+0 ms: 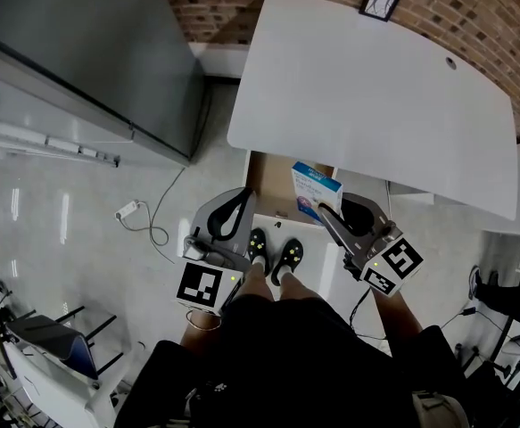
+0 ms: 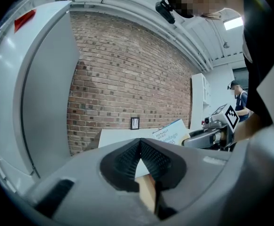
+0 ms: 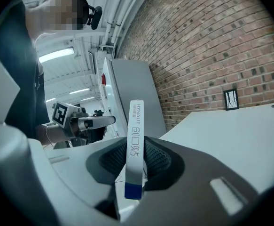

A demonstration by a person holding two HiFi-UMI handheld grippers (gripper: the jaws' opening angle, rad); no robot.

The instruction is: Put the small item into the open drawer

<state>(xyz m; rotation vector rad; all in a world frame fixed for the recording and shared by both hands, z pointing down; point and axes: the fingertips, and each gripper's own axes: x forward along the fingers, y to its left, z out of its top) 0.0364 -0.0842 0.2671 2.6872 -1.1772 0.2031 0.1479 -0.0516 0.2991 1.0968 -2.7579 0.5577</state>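
A small white-and-blue box point(image 1: 314, 188) hangs over the open wooden drawer point(image 1: 267, 181) under the white table's near edge, with my right gripper point(image 1: 326, 210) shut on it. In the right gripper view the box point(image 3: 135, 140) stands edge-on, pinched between the ribbed pads point(image 3: 158, 160). My left gripper point(image 1: 242, 201) is shut and empty, to the left of the box by the drawer's left side. In the left gripper view its jaws point(image 2: 139, 143) meet at the tips, and the box point(image 2: 171, 132) and the right gripper point(image 2: 207, 136) show beyond on the right.
The white table point(image 1: 375, 96) carries a small framed picture point(image 1: 380, 1) at its far edge by the brick wall. A tall grey cabinet point(image 1: 90, 52) stands at left. A power strip with cable point(image 1: 127, 210) lies on the floor. The person's shoes point(image 1: 277, 257) are just before the drawer.
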